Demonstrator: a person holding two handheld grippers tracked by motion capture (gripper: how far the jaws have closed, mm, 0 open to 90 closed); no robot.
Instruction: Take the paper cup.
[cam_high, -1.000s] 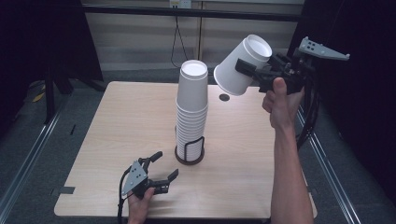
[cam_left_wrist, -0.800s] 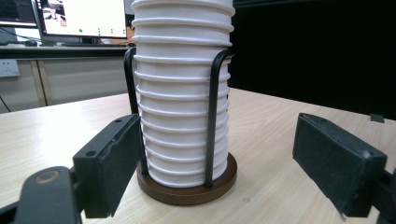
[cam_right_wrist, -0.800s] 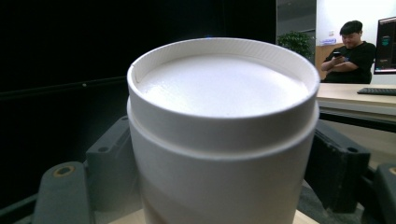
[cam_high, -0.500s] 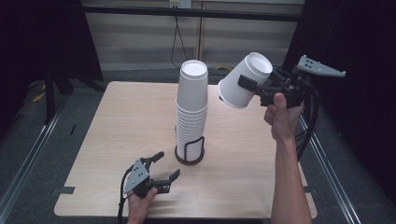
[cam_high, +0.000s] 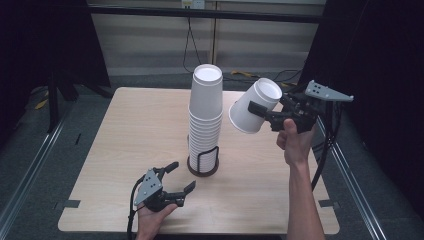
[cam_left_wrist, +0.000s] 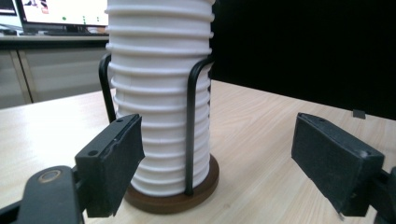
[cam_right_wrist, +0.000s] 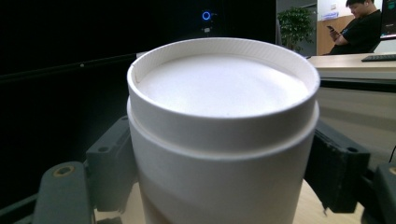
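We see the right gripper (cam_high: 260, 112) clamping a paper cup (cam_high: 254, 105) at frame centre-right; left gripper (cam_left_wrist: 217, 158) view shows gaping empty jaws framing the cup stack (cam_left_wrist: 161, 93).

Black two-jaw grippers (cam_high: 173, 181), grey three-cornered plates, black cables.

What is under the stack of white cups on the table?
The stack of white cups stands upside down on a round dark wooden base with black wire uprights hugging its lower part. Whether a post runs up inside the stack cannot be seen; the cups cover it.
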